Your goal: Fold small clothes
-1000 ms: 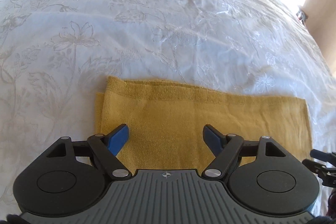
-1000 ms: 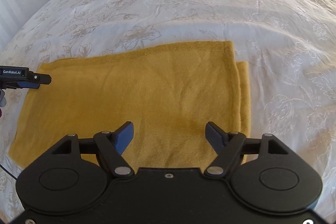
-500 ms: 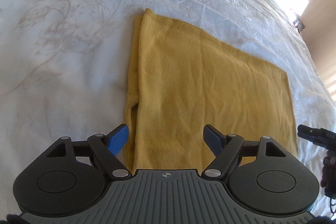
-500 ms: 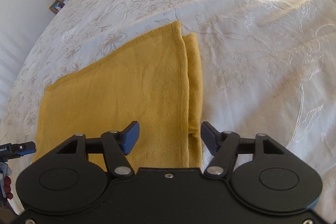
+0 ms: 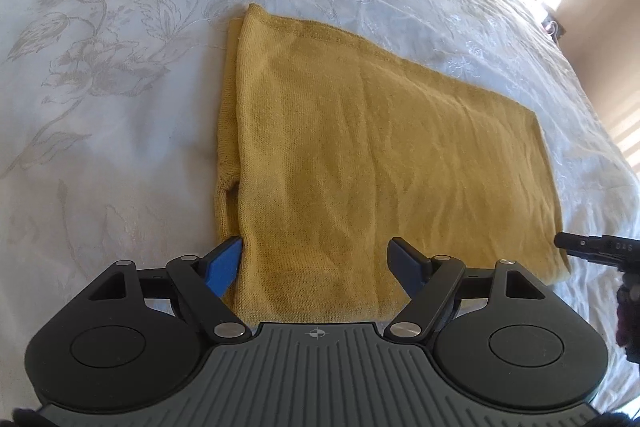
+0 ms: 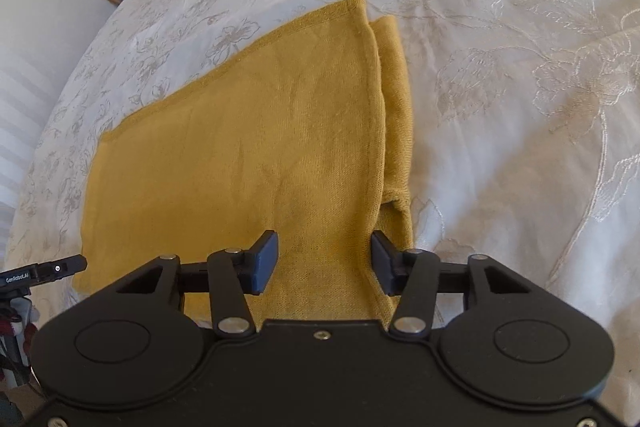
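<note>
Two offset edges, yellow garment

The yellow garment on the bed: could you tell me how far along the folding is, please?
Done: the yellow garment lies flat on the white bedspread, already folded once, with a second layer showing along one side edge. In hand: both grippers sit at its near edge; the left gripper is open over one corner, and the right gripper is closing over the other, not yet gripping. Left: lifting that edge and folding again.
</note>
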### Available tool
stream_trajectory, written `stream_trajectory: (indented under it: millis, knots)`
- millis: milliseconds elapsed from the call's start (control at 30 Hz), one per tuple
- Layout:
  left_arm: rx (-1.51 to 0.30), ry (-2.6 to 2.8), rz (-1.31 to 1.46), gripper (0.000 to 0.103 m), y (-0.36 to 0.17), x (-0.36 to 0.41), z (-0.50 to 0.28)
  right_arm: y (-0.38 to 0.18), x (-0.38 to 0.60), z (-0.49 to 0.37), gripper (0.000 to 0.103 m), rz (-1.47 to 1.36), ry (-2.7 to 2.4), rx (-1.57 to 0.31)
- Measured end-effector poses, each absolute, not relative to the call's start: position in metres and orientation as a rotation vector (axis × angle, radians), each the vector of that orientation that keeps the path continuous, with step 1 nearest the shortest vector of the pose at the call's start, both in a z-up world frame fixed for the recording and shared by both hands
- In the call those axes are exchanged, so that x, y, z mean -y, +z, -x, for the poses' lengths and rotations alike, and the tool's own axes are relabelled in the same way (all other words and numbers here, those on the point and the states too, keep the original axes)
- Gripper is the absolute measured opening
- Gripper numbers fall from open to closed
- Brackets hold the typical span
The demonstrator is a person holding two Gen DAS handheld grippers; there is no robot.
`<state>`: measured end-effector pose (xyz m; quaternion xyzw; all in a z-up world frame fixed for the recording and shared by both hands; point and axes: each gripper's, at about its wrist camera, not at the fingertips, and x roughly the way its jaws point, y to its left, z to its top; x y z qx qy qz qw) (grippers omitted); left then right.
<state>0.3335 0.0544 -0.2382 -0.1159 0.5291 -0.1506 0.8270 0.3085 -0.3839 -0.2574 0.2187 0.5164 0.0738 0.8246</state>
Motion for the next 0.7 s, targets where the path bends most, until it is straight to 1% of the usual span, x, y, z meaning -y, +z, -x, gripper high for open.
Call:
stream_trajectory:
  millis: [100, 133, 167, 200, 233, 267, 333, 367, 467, 500, 533, 567, 600, 700]
  knots:
    - [-1.144, -0.321, 0.256, 0.076, -0.241, -0.054, -0.336, -0.259, 0.387, -0.308, 0.040, -0.485, 0.133, -1.103]
    - [-1.148, -0.319, 0.259, 0.074, -0.242, -0.054, -0.336, -0.259, 0.388, -0.308, 0.034, -0.493, 0.129, -1.101]
    - [-1.149, -0.315, 0.260, 0.068, -0.241, -0.055, -0.336, -0.259, 0.390, -0.307, 0.025, -0.498, 0.125, -1.097]
    - [-1.152, -0.311, 0.261, 0.066, -0.241, -0.056, -0.335, -0.258, 0.391, -0.305, 0.021, -0.503, 0.124, -1.095]
    - [-1.155, -0.310, 0.264, 0.060, -0.240, -0.057, -0.334, -0.257, 0.392, -0.304, 0.017, -0.505, 0.123, -1.091]
    - [-1.157, -0.316, 0.270, 0.057, -0.240, -0.058, -0.333, -0.256, 0.392, -0.304, 0.015, -0.507, 0.125, -1.089]
    - [-1.177, -0.322, 0.285, 0.057, -0.241, -0.059, -0.332, -0.256, 0.393, -0.302, 0.016, -0.510, 0.124, -1.091]
    - [-1.194, -0.323, 0.292, 0.057, -0.243, -0.060, -0.333, -0.256, 0.394, -0.301, 0.023, -0.517, 0.117, -1.091]
    - [-1.216, -0.341, 0.309, 0.056, -0.247, -0.061, -0.333, -0.260, 0.396, -0.299, 0.024, -0.551, 0.100, -1.097]
    - [-1.210, -0.349, 0.309, 0.051, -0.247, -0.062, -0.332, -0.261, 0.397, -0.298, 0.024, -0.560, 0.101, -1.099]
    - [-1.208, -0.356, 0.306, 0.027, -0.247, -0.063, -0.332, -0.261, 0.397, -0.298, 0.024, -0.568, 0.106, -1.099]
    - [-1.220, -0.348, 0.295, 0.006, -0.246, -0.064, -0.332, -0.260, 0.397, -0.297, 0.014, -0.579, 0.118, -1.097]
    - [-1.226, -0.348, 0.292, 0.006, -0.245, -0.065, -0.332, -0.256, 0.397, -0.296, 0.011, -0.588, 0.131, -1.092]
    - [-1.209, -0.389, 0.305, 0.006, -0.232, -0.073, -0.329, -0.237, 0.405, -0.288, 0.010, -0.619, 0.140, -1.053]
